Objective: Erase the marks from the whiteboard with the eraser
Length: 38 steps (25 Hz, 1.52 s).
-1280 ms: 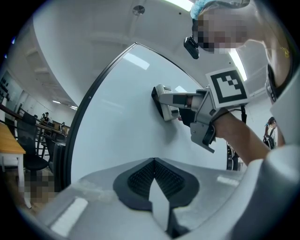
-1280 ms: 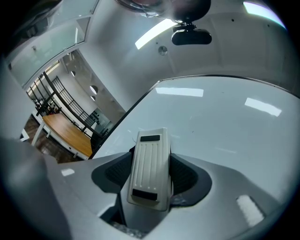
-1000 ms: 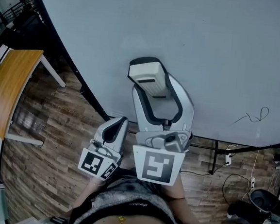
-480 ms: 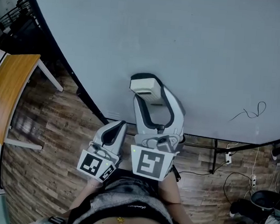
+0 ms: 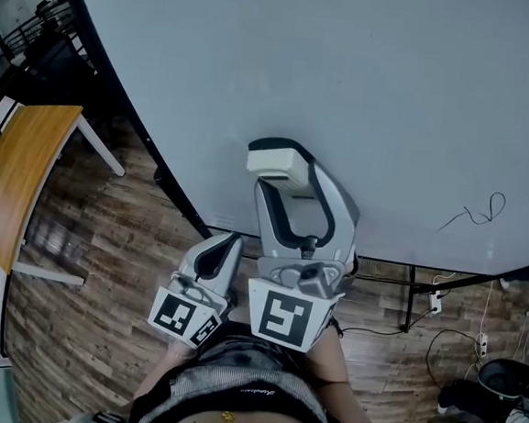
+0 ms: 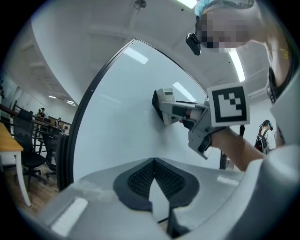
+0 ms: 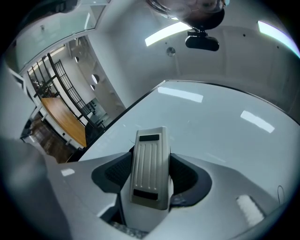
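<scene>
Holds the eraser clamped in the right gripper, one dark-padded jaw pressed to each long side of its ribbed, pale-grey body. Sets the eraser's dark underside against the whiteboard, in the board's lower part, not far above the black frame. Shows, in the left gripper view, that eraser end-on to the board, with the right gripper's marker cube just behind it. Carries the left gripper with jaws together at the tips and nothing between them, pointing toward the board from the near left. Places that left gripper, in the head view, just beside the right one, nearer the body and around the board's lower edge; cannot tell whether it touches the board. Has one thin dark scribble on the board, well to the right of the eraser and close to the lower frame. Finds the rest of the visible board white, with pale light reflections. Includes a wooden plank floor beneath, a wooden-topped table at the far left, and cables on the floor at the near right.
</scene>
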Each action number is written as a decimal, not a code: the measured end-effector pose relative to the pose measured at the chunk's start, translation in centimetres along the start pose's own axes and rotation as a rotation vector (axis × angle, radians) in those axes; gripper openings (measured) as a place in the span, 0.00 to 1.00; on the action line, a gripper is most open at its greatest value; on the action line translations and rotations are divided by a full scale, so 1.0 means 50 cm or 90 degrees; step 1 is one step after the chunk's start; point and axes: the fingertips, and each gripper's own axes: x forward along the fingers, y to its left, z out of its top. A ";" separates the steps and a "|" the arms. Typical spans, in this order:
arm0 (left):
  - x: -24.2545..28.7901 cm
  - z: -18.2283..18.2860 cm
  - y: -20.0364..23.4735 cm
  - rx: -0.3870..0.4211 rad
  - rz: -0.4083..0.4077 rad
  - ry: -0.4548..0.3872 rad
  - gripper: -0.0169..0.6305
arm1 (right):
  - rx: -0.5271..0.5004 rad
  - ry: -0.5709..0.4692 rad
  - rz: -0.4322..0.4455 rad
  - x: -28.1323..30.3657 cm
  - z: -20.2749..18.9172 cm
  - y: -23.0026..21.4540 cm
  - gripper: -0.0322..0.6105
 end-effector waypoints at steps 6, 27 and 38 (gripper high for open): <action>-0.014 0.005 0.012 -0.005 0.013 -0.010 0.03 | 0.044 -0.043 -0.011 0.038 0.070 -0.046 0.45; -0.026 0.000 0.014 0.001 0.054 -0.016 0.03 | -0.005 0.060 0.057 -0.012 -0.128 0.105 0.46; -0.017 -0.022 -0.015 0.003 0.044 0.007 0.03 | 0.007 0.122 0.086 -0.050 -0.202 0.123 0.46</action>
